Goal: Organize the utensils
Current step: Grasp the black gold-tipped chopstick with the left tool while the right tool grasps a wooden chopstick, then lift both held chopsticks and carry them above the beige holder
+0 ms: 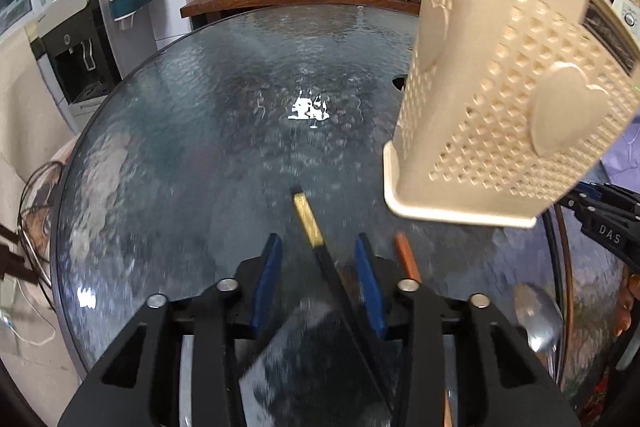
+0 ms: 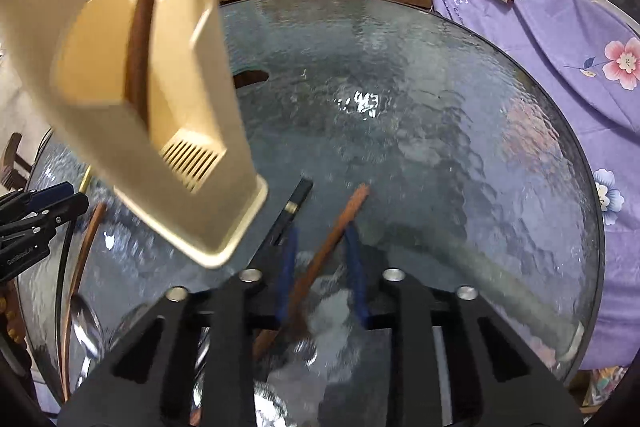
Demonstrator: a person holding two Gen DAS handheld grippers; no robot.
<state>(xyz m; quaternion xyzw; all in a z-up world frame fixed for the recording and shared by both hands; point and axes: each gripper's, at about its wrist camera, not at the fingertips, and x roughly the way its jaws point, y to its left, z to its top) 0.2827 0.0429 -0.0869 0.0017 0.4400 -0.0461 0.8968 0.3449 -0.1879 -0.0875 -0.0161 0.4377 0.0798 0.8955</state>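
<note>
two grippers work over a round textured glass table (image 1: 208,99), each with blue pads. at the left, the left gripper (image 1: 318,279) has its jaws parted, and a black chopstick with a gold band (image 1: 316,239) runs up between the pads; motion blur makes it hard to say whether either pad touches it, though it looks loose in the gap. just right of that gripper a reddish-brown wooden handle (image 1: 406,259) lies on the glass, and further right, near the table's near edge, sits a metal spoon (image 1: 538,319). above and to the right stands a beige perforated utensil holder (image 1: 512,95) with raised heart shapes on its walls, seen tilted in the fisheye. the right wrist view looks into the holder's open top, where a brown wooden utensil (image 2: 140,39) stands inside one compartment. the right gripper (image 2: 322,275) is also spread, with a brown wooden chopstick (image 2: 336,227) passing between its pads; the grip cannot be told for sure. a second black chopstick (image 2: 294,205) lies just left of it. on the far right, a purple floral cloth (image 2: 560,39) drapes beside the table.
</note>
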